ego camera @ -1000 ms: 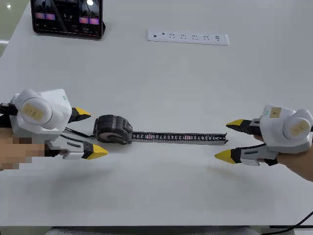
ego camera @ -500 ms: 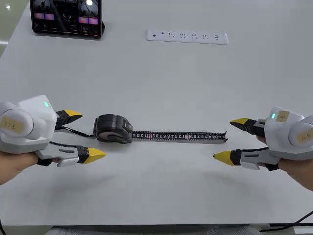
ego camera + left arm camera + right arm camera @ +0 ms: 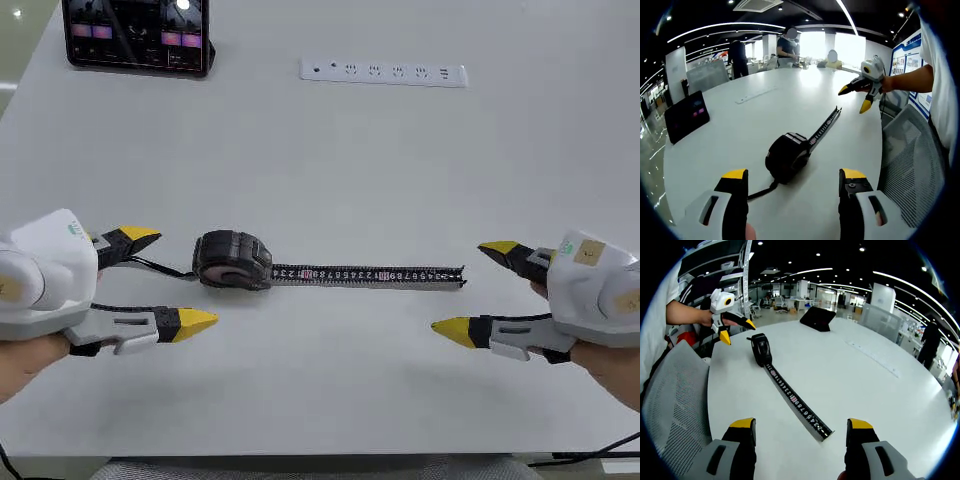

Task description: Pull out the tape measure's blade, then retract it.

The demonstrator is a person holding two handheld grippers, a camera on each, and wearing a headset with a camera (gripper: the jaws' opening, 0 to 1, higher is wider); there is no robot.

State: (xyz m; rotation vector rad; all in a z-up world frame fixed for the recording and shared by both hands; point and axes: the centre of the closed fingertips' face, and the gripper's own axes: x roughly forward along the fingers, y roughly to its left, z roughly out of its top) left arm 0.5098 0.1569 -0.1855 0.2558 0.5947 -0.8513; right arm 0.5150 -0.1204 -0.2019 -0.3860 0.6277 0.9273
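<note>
A black tape measure case lies on the white table, its blade drawn out to the right and flat on the surface. The blade's end hook rests free. My left gripper stands open just left of the case, not touching it; the case sits ahead of its jaws, with a black wrist strap trailing toward them. My right gripper is open, a little right of the blade's tip, which lies ahead of its spread jaws. The case lies at the blade's far end.
A white power strip lies at the back of the table. A dark tablet stands at the back left. A mesh chair is by the table's near edge. People stand far off across the room.
Both grippers have drawn back toward me and slightly outward, away from the tape measure. The case and extended blade have stayed where they lay.
</note>
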